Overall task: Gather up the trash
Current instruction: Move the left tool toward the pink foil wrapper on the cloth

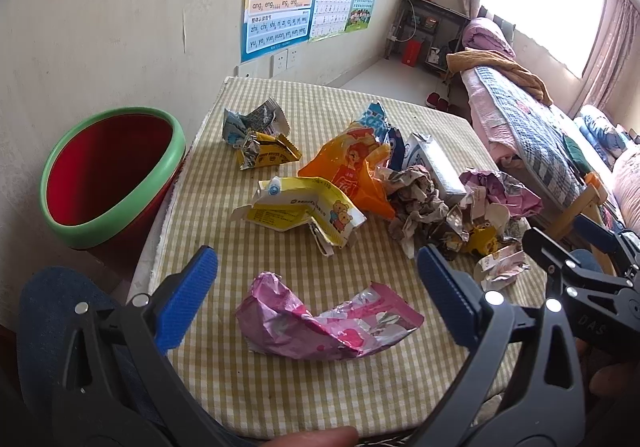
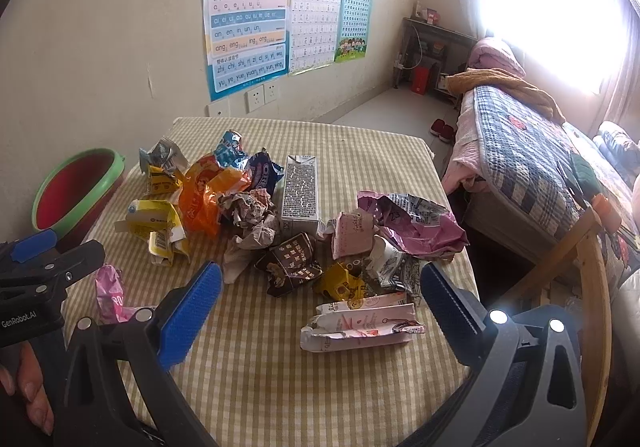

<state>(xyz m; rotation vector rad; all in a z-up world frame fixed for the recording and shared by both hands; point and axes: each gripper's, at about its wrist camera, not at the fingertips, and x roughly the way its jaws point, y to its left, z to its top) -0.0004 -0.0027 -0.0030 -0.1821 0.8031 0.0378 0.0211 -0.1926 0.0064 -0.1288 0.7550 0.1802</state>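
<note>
Checked-cloth surface (image 1: 280,399) strewn with wrappers; red bin (image 1: 108,175) at frame left, ready for trash; left gripper (image 1: 316,299) released over pink wrapper (image 1: 320,323); right gripper (image 2: 320,311) released over pale carton (image 2: 360,327).

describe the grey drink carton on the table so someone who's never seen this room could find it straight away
Start at the table with the checked yellow cloth, where the trash lies heaped. In the middle of that heap lies the grey drink carton, its folded top pointing toward the wall with the posters. It is the only uncrushed, box-shaped piece; the trash around it is crumpled.
</note>
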